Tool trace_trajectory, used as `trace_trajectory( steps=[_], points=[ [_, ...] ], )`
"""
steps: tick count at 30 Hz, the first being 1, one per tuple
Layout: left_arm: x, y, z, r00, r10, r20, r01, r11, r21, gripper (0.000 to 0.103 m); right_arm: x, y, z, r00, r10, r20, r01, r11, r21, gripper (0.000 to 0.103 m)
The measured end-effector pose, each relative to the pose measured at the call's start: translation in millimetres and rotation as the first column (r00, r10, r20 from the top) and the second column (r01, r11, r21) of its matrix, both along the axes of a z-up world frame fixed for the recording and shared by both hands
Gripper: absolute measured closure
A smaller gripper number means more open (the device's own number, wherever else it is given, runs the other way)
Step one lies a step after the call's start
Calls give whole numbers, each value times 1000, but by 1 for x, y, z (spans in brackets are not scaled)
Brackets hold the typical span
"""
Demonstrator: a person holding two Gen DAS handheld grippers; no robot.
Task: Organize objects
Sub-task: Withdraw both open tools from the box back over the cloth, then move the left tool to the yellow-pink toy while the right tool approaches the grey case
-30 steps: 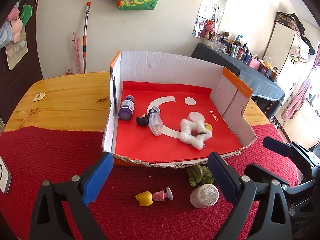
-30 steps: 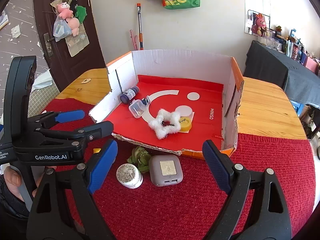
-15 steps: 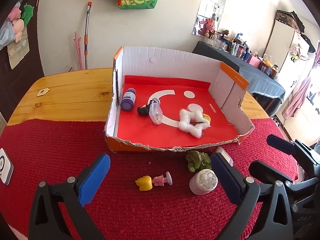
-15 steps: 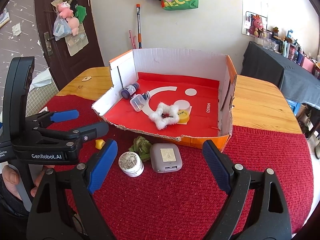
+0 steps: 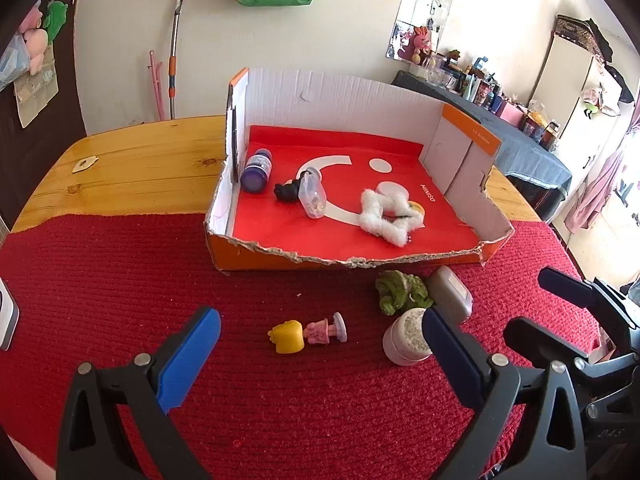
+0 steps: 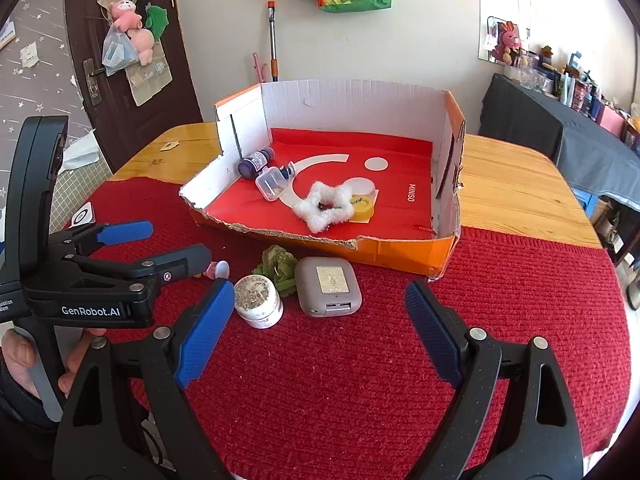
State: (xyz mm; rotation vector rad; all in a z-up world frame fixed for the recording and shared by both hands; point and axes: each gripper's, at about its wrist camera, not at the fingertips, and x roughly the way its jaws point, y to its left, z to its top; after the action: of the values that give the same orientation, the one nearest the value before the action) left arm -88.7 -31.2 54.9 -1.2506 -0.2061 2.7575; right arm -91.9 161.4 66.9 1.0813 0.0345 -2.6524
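Both tools had drawn back from the torn white-and-orange cardboard box with a red floor [image 5: 240, 256], so more of the red knitted mat on the tabletop [image 5: 100, 288] showed. The left tool [image 5: 320, 344] had just been opening and stood wide apart, empty; the right tool [image 6: 320, 320] was also apart, empty. Sorting looked ready to resume. Four loose things lay outside the box: one yellow-and-pink toy figure [image 5: 306, 332], one green fabric flower [image 5: 400, 292], one round white glitter jar [image 5: 404, 338], one grey rounded case [image 6: 328, 286]. Inside: one purple bottle [image 5: 258, 170], one clear capsule [image 5: 312, 198], one white fluffy star [image 5: 386, 216].
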Motion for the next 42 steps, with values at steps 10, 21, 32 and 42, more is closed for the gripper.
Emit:
trace_trajectory(
  steps=[10,21,32,42],
  points=[
    [-2,-2,-18,999,18,44,-18,1000,0,0,-2,5,-13,1000,-13,25,14,1000,-7,16],
    [-2,-9,-36,992,88,92,-87,996,-16,2,-14,13,-27,998,-38,51,39,999,-10,16],
    [-3,-6,-40,988,114,105,-113,994,-15,11,-29,15,-36,997,-34,71,35,999,-18,25],
    [-6,-2,-38,990,103,92,-102,995,-9,33,-42,14,-46,994,5,111,2,998,-66,35]
  ],
)
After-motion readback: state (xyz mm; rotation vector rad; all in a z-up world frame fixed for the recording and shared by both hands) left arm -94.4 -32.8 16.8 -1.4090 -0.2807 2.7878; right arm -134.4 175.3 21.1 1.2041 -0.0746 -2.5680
